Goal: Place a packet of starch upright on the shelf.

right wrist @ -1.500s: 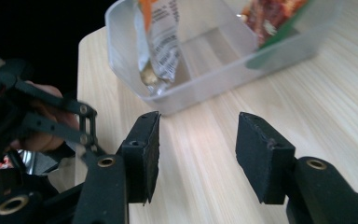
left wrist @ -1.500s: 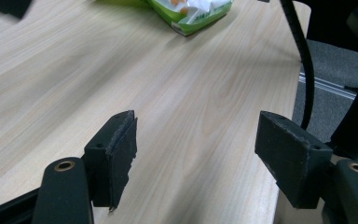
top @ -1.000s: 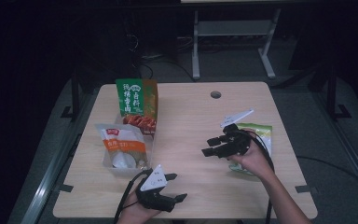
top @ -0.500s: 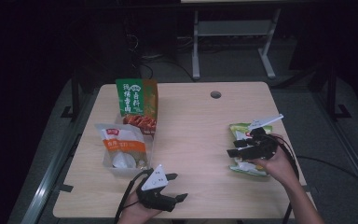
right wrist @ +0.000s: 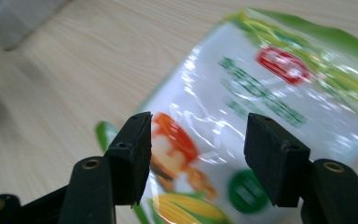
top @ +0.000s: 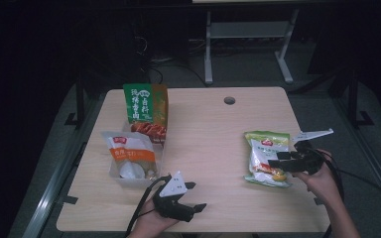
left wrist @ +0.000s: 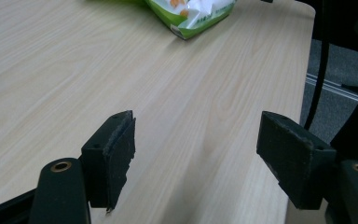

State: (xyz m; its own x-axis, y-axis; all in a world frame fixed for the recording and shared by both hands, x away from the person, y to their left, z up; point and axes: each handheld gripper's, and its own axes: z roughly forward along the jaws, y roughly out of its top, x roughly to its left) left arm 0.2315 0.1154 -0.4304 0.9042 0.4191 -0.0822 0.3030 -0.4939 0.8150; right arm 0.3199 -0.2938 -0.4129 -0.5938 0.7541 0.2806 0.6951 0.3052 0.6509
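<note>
While the right gripper (top: 280, 162) hung over the green-and-white snack bag (top: 268, 157), its jaws stood apart with nothing between them; in the right gripper view the bag (right wrist: 261, 107) sat just past the jaw tips, not yet touched as far as I could tell. Bag lay flat on the right half of the wooden table (top: 203, 134), well apart from everything else, long axis running away from the person. Printed face was up: red logo, corn and orange food art, glossy film throwing glare. Judgement on handling: light, soft, puffy, thin slick plastic, contents probably crushable, so a hard squeeze on the belly looked like a bad idea and the film could slide out of the pads. Best hold looked like the crimped seam at the near end or a side edge, where the film is flat and doubled, jaws closing across the seam rather than over the bulge. Getting a jaw under a bag lying flat was the tricky part; pinching a raised corner would probably work better. Left gripper (top: 191, 196) rested near the front edge of the table, jaws wide apart and empty, pointed across bare wood toward the bag's corner (left wrist: 193, 16) in the left gripper view. On the left side stood a tall green seasoning pouch (top: 145, 105), with a white-and-orange packet (top: 129, 153) leaning in a shallow tray (top: 129, 181) in front of it.
</note>
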